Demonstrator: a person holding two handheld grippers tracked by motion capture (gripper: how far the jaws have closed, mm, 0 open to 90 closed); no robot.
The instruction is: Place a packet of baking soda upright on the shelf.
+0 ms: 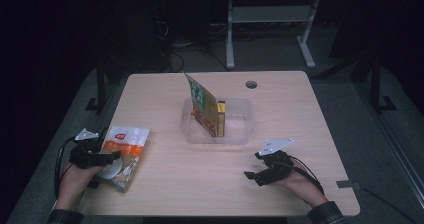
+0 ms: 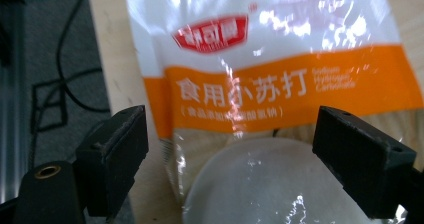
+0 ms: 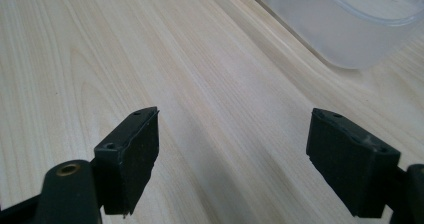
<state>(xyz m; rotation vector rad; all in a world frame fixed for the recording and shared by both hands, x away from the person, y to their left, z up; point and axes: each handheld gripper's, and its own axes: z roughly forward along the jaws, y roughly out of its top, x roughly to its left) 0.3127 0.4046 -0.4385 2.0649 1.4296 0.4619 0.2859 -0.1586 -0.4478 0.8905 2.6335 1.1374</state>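
A white and orange pouch of baking soda lies flat near the table's left edge. My left gripper hovers over its near half, open, with the pouch spread below and between the two black jaws. My right gripper rests open over bare wood at the front right, nothing between its jaws. A clear plastic tub in the table's middle holds a green packet leaning upright and a small yellow-topped box.
The tub's rounded corner shows at the top right of the right gripper view. A round cable hole sits at the table's far side. Dark floor with cables lies past the left edge.
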